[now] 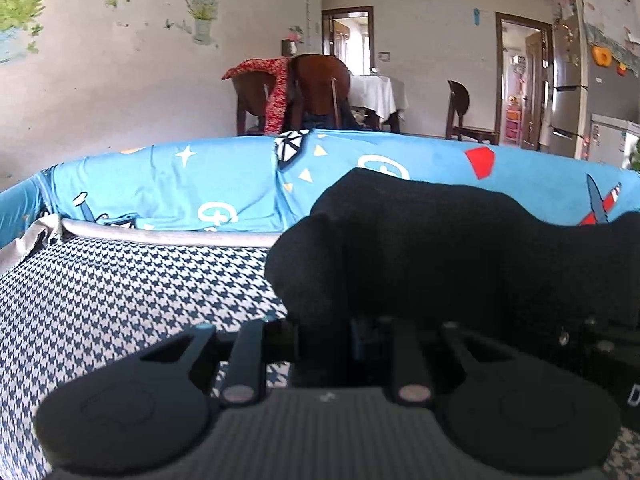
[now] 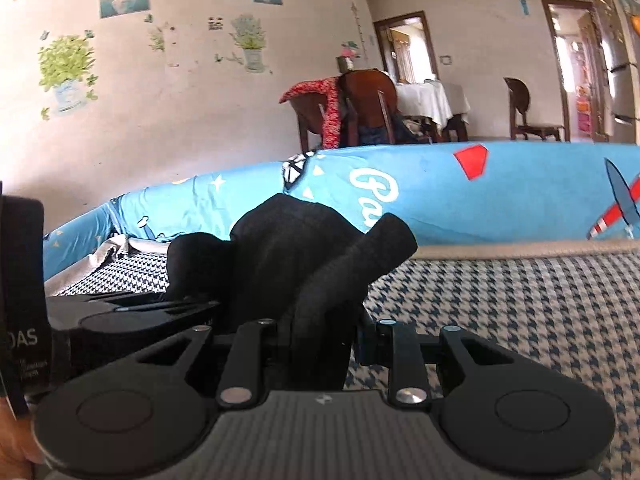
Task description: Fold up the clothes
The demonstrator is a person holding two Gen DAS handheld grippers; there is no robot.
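Both grippers sit low over a houndstooth cloth [image 1: 120, 280], side by side, each with black fabric bunched right at its tips. In the left wrist view the left gripper [image 1: 324, 326] has a black garment [image 1: 460, 248] heaped from its centre out toward 3 o'clock, hiding the fingertips; the fabric seems pinched between them, though whether the jaws are fully together on it I cannot tell. In the right wrist view the right gripper [image 2: 320, 332] has the same black garment [image 2: 296, 248] rising toward 12 o'clock, with a rolled fold sticking out toward 1 o'clock; the fabric runs down into the narrow gap between the fingers, which look closed upon it. At 9 o'clock in that view the body of the other gripper lies close alongside. The garment rests on the houndstooth cloth [image 2: 520, 300], near its far grey edge. Beyond, at 12 o'clock, a blue printed sheet [image 1: 200, 188] forms a raised ridge. Farther back stand a wooden chair [image 1: 320, 88] draped with a red cloth [image 1: 276, 92] and a table with a white tablecloth [image 1: 378, 94].
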